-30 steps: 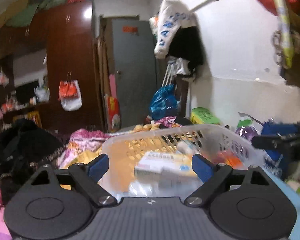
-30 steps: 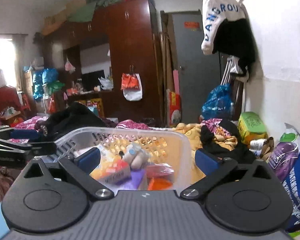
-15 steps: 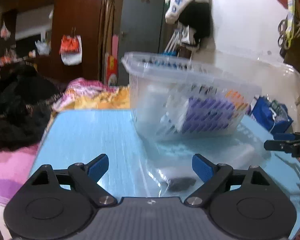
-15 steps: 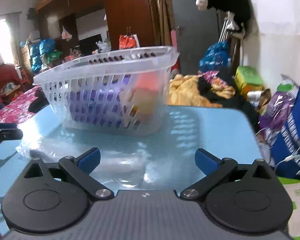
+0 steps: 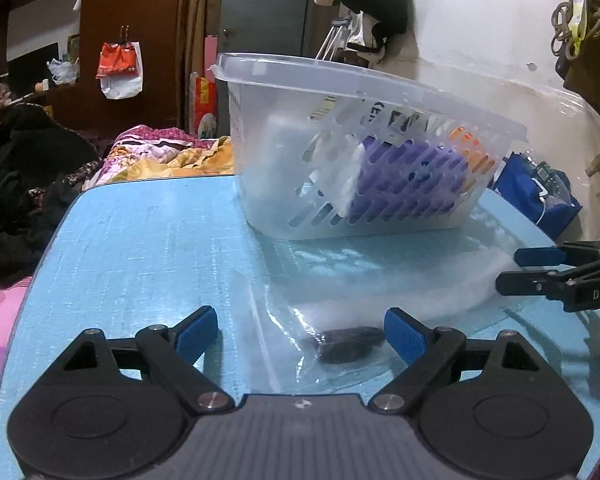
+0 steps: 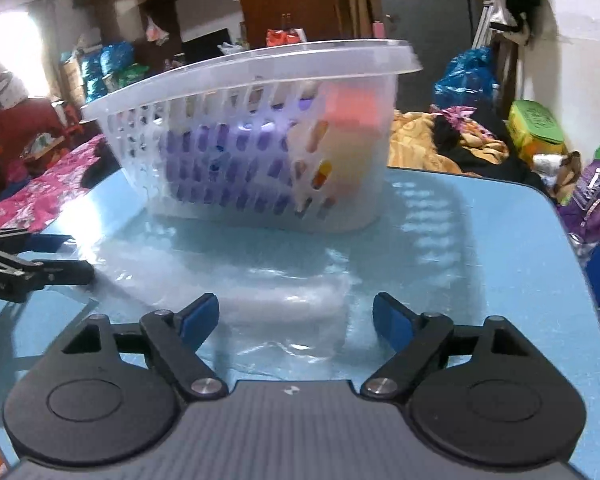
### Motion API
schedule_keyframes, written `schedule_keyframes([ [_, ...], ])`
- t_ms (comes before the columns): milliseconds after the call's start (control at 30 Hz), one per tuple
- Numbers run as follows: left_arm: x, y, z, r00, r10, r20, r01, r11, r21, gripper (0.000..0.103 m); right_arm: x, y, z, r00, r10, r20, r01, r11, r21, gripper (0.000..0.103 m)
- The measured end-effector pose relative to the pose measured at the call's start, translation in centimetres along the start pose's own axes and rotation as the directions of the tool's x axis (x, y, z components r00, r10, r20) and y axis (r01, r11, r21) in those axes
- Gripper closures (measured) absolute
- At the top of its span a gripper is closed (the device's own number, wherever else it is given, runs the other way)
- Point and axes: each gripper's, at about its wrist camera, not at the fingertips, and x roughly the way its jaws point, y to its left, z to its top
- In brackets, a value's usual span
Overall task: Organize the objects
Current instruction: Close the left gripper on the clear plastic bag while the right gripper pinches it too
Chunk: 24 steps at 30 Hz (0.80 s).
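A translucent white slotted basket stands on the light blue table, holding purple, orange and white items; it also shows in the right wrist view. A clear plastic bag lies flat in front of it with a small dark object inside; the bag shows too in the right wrist view. My left gripper is open, low over the bag's near end, the dark object between its fingers. My right gripper is open over the bag's other end. Each gripper sees the other at its frame edge.
The table is small, with rounded edges all round. Bedding and dark clothes lie to the left, a wardrobe behind. Blue and purple bags and a green box stand beside the wall.
Both grippers have come down from above the basket to table level. The basket now stands behind the bag, and both grippers have closed in on the bag's ends, still open.
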Motion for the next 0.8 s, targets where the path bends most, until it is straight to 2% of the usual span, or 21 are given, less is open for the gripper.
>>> schedule_keyframes([
  [133,0.2,-1.1,-0.2,1.000,-0.027,-0.003,0.027,0.999,0.043,0.011,-0.3,0.9,-0.6,1.000,-0.004,0.005,0.005,0.999,-0.049,0.025],
  [200,0.1,-1.5,-0.2,1.000,-0.010,-0.002,0.010,0.998,0.064,0.017,-0.5,1.2,-0.7,1.000,-0.004,0.005,0.004,0.998,-0.063,0.030],
  [300,0.0,-1.8,-0.3,1.000,-0.007,0.006,0.007,0.997,0.078,0.031,-0.6,1.5,-0.8,1.000,-0.011,0.004,0.011,0.996,-0.088,0.036],
  [367,-0.1,-2.0,-0.3,1.000,-0.021,0.010,0.020,0.996,0.085,0.046,-0.7,1.8,-0.8,1.000,-0.023,0.005,0.023,0.994,-0.107,0.042],
  [433,-0.2,-2.1,-0.2,1.000,-0.022,0.012,0.021,0.997,0.081,0.049,-0.8,1.8,-0.8,1.000,-0.022,0.006,0.023,0.992,-0.121,0.049],
  [500,-0.2,-2.0,-0.3,1.000,-0.027,0.015,0.025,0.997,0.077,0.051,-1.0,1.9,-0.9,1.000,-0.012,0.010,0.013,0.992,-0.127,0.065],
  [567,-0.3,-1.8,-0.3,0.999,-0.041,0.022,0.040,0.997,0.060,0.056,-1.1,1.9,-0.9,1.000,0.001,0.011,0.000,0.991,-0.132,0.073],
  [700,-0.8,-1.4,-0.3,0.997,-0.056,0.053,0.054,0.998,0.039,0.067,-1.3,2.3,-0.9,1.000,-0.005,0.021,0.008,0.989,-0.145,0.084],
  [800,-1.3,-1.3,-0.4,0.995,-0.063,0.079,0.060,0.997,0.038,0.077,-1.7,2.6,-1.1,0.999,-0.028,0.042,0.034,0.986,-0.164,0.085],
])
